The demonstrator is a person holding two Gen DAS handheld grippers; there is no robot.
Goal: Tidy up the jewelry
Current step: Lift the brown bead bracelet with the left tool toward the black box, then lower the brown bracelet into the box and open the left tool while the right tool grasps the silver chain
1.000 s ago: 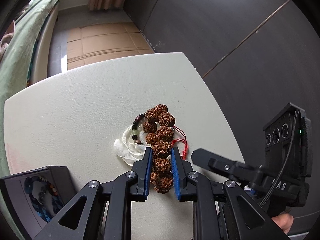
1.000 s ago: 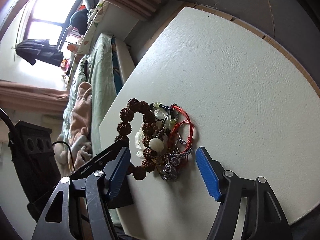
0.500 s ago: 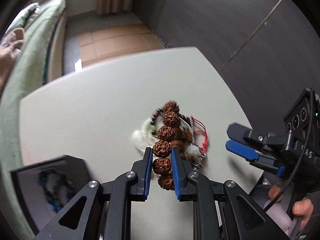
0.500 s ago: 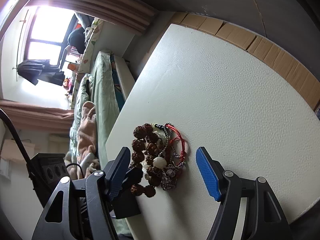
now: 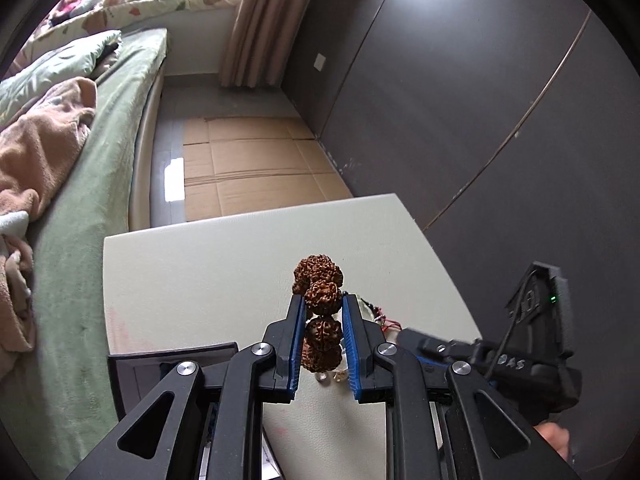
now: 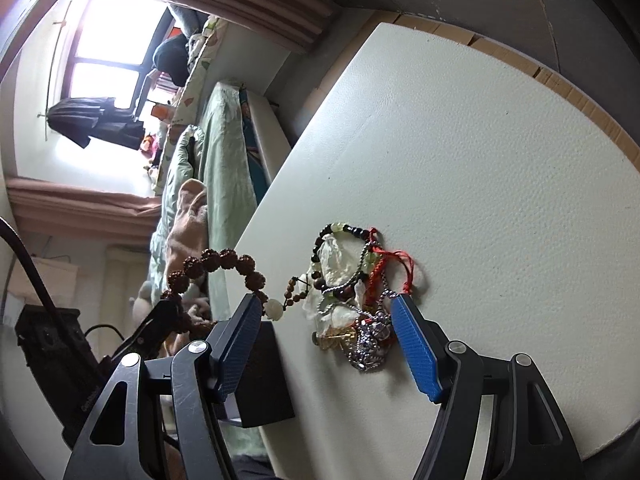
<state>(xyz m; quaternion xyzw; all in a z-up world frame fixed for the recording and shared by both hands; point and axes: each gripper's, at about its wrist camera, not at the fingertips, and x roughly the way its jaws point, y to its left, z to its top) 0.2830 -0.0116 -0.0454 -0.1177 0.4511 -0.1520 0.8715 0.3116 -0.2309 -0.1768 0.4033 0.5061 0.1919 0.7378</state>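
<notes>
- Left gripper (image 5: 323, 334) clamps its fingers on the brown bead bracelet (image 5: 322, 304), lifted off the table (image 5: 200, 272).
- Right gripper (image 6: 326, 344) fingers are closing, bare, around the jewelry pile (image 6: 352, 292); the box (image 6: 262, 376) sits at its eight o'clock.

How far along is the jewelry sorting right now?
Early. In hand: the left gripper is shut on the brown seed-bead bracelet, lifted off the table. Left: the tangled pile lies between the closing right gripper's fingers, ungripped. The dark box awaits.
</notes>
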